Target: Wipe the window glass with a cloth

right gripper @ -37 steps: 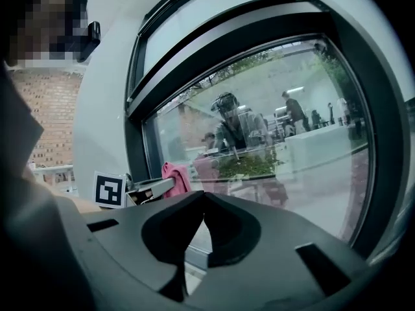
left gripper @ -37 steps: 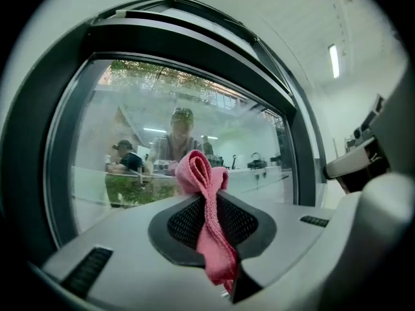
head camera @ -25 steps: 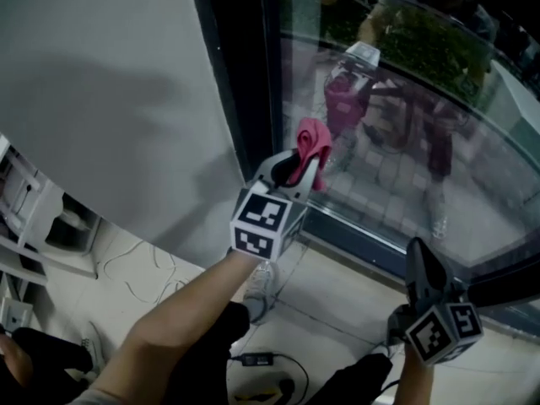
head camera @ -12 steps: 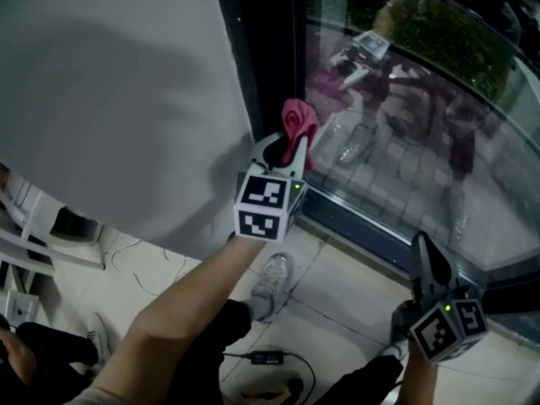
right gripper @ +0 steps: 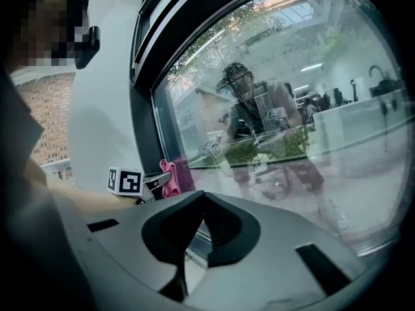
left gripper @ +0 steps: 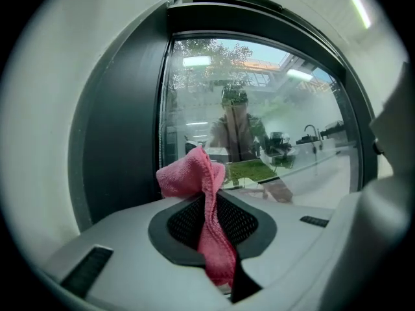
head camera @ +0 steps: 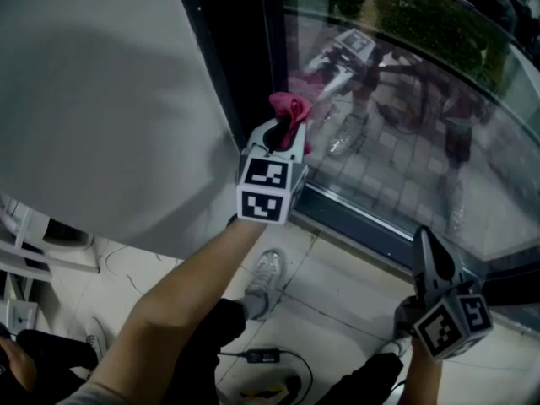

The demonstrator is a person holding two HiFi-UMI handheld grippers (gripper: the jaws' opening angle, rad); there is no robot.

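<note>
At the centre of the head view, the left gripper (head camera: 285, 132) has its fingers clamped on a crumpled pink cloth (head camera: 289, 106). The cloth sits beside the dark window frame (head camera: 228, 74), at the left edge of the clear window glass (head camera: 405, 167). At lower right, the right gripper (head camera: 424, 247) has its fingers pressed together, holding nothing.

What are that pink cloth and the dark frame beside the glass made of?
The pink cloth, pinched in the left gripper, looks like microfibre or terry: fuzzy looped nap, limp folds. The dark window frame looks like matt painted metal, possibly plastic: smooth, even, dull surface.
</note>
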